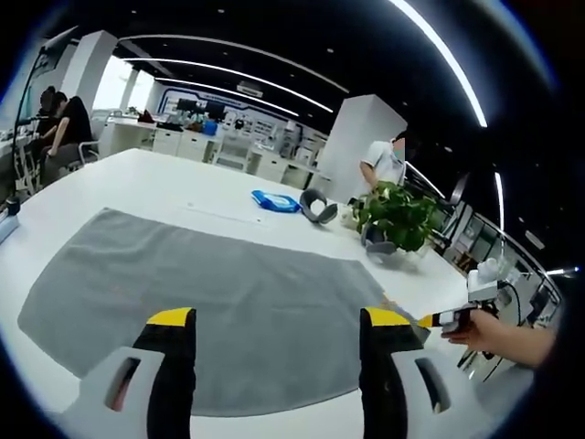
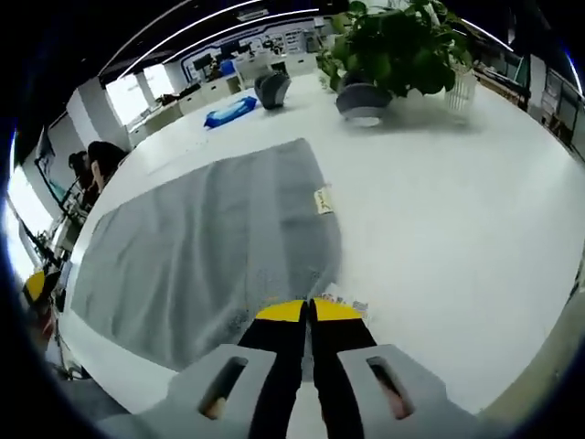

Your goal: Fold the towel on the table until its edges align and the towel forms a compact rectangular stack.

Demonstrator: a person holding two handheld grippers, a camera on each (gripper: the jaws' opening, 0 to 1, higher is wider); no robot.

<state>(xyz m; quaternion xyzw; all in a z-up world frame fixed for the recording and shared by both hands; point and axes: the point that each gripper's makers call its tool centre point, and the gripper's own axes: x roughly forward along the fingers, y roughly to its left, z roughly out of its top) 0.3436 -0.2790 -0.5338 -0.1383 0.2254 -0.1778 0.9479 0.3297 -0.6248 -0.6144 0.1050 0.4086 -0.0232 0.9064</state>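
Fingers first: my right gripper (image 2: 309, 311) has its yellow-tipped jaws pressed together at the near corner of the flat grey terry towel (image 2: 210, 256), and I judge they have pinched that corner, though the cloth between the tips is too hidden to be sure; my left gripper (image 1: 279, 318) hangs wide open above the towel's near edge with nothing between its jaws. The towel lies spread in a single layer on the white table (image 2: 439, 210), a small label (image 2: 323, 200) showing on its side edge, so no fold is made yet. What worries me is the imbalance — if I lift with the right alone while the left is unclosed, the cloth will drag skewed and the edges will never meet squarely. A shallow pinch could also slip out mid-lift and drop the corner in a heap. The left must come down on its own corner without catching two layers or scraping the tabletop. Beyond the far edge sit a blue flat packet (image 1: 275, 201), a grey curved headset-like object (image 1: 318, 206) and a leafy green plant in a grey pot (image 1: 395, 219) — all well apart from the towel, so a fold carried away from me should clear them. People sit and stand at the room's edges, none near.
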